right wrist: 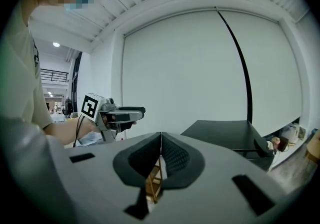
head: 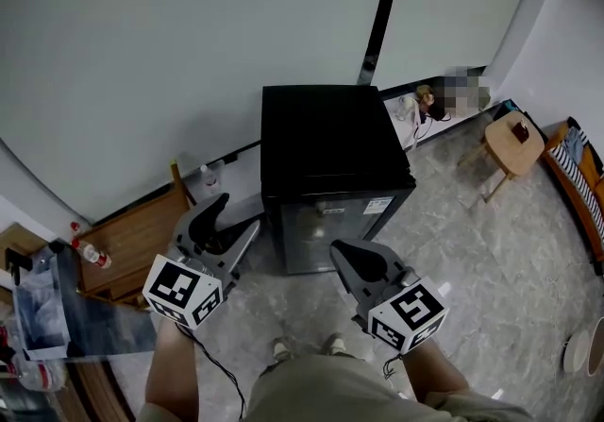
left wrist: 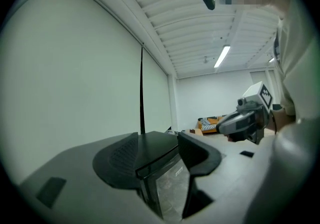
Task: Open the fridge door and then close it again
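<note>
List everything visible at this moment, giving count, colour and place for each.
fridge: one, black, door shut, on the floor against the wall, ahead of the person.
stool: one, light wood, right of the fridge.
low cabinet: one, brown wood, left of the fridge.
bottle: one, clear with a red cap, at the cabinet's left end.
plastic bin: one, clear, far left.
wall strip: one, black, running up the wall behind the fridge.
left claw: one, grey and black, open and empty, left of the fridge front.
right claw: one, grey and black, shut and empty, before the fridge door.
</note>
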Tool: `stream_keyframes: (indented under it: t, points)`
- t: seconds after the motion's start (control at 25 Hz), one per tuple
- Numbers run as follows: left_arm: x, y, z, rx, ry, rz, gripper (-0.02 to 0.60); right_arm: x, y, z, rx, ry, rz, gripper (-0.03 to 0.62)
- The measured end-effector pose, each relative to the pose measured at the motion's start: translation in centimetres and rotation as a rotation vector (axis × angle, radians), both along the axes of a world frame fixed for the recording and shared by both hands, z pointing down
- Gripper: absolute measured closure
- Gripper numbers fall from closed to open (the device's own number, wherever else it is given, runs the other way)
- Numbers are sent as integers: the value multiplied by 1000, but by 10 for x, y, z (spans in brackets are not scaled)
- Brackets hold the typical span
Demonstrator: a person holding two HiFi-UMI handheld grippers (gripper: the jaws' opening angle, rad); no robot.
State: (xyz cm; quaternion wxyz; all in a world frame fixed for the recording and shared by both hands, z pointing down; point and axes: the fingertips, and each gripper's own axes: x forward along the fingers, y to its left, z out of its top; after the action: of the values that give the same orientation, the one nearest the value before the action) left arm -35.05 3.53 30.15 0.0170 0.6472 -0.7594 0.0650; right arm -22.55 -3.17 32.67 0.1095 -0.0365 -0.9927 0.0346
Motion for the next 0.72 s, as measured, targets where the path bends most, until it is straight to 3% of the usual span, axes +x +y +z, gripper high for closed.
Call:
stream_keyframes:
  t: [0.16,0.36,0.48,0.72]
  points:
    - [-10,-15,8,-35,0,19,348,-6,0,2,2,-22,-34,597]
    - [-29,-32,20,-23,25,53,342,-18,-5,10,42,-3,-57,597]
    - [-37,-42,30,-17,58,83,341,-24,-5,13,7,-22,-66,597]
    - [-46,-66,59,-71,53,123,333,-34,-8,19,-50,-47,-65,597]
